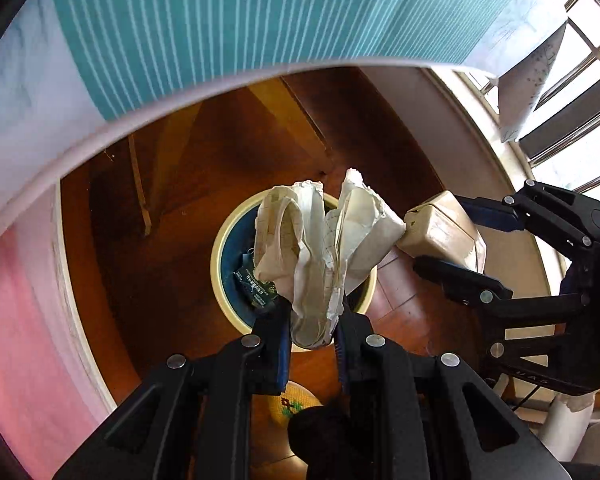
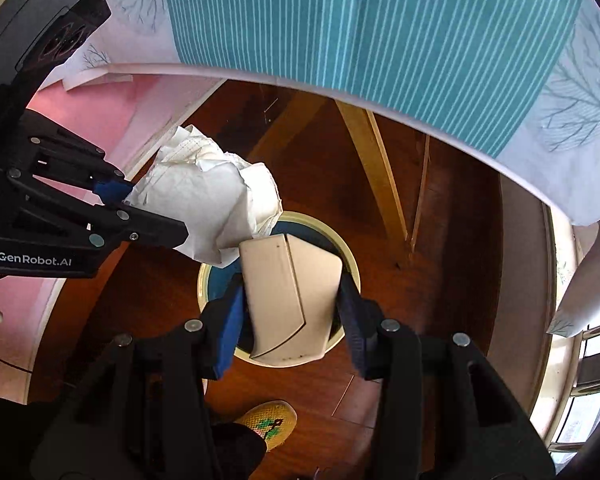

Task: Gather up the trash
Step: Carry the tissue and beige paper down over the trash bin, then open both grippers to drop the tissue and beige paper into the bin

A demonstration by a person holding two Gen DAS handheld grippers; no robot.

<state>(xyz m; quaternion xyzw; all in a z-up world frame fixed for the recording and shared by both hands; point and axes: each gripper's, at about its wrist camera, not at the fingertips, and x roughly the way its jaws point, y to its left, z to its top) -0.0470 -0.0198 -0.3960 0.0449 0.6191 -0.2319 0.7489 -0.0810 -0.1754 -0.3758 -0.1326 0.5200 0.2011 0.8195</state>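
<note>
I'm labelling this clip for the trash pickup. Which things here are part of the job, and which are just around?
Job: crumpled paper in left claw; beige carton in right claw; waste bin.

Around: striped tablecloth, wooden floor, yellow slipper.

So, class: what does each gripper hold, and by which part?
Left gripper: crumpled paper, pinched at its lower end. Right gripper: beige box, clamped across its sides.
</note>
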